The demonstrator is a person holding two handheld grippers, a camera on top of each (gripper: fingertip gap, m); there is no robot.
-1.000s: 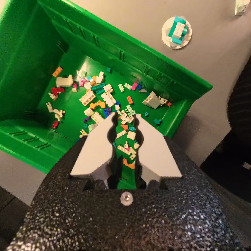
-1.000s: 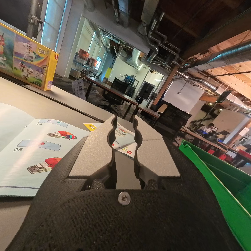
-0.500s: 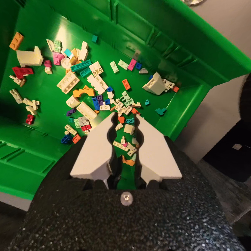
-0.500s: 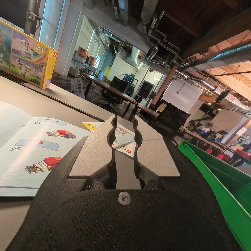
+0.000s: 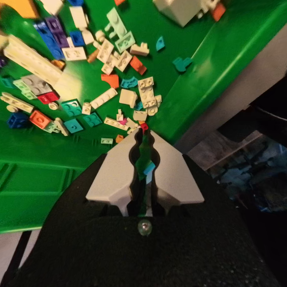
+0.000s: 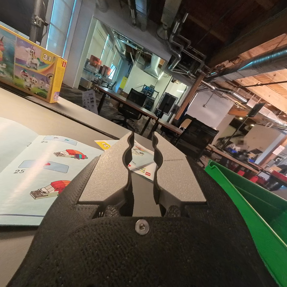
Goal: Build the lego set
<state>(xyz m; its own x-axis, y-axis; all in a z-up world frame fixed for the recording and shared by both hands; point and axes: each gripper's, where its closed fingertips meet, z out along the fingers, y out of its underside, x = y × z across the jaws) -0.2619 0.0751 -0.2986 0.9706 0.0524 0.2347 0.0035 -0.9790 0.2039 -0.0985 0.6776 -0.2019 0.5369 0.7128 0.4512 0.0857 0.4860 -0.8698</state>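
Observation:
My left gripper point(image 5: 144, 132) is down inside the green bin point(image 5: 186, 96), near its right wall. Its jaws stand nearly together and pinch a small red brick point(image 5: 144, 127) at the tips. Many loose bricks in white, teal, orange, blue and purple lie on the bin floor ahead, among them a white plate point(image 5: 103, 98) and a teal brick point(image 5: 71, 107). A light blue piece point(image 5: 149, 169) shows below, between the fingers. My right gripper point(image 6: 143, 135) is open and empty, low over the grey table point(image 6: 46, 118).
An open instruction booklet point(image 6: 38, 163) lies left of the right gripper and a small leaflet point(image 6: 144, 161) just ahead of it. The set's yellow box point(image 6: 31, 69) stands at the far left. The bin's rim point(image 6: 248, 217) runs along the right. Tip to tip, the grippers are about 65 cm apart.
My left gripper has dropped deep into the bin toward its right corner and its jaws have narrowed onto a small red brick. The right gripper has stayed in place.

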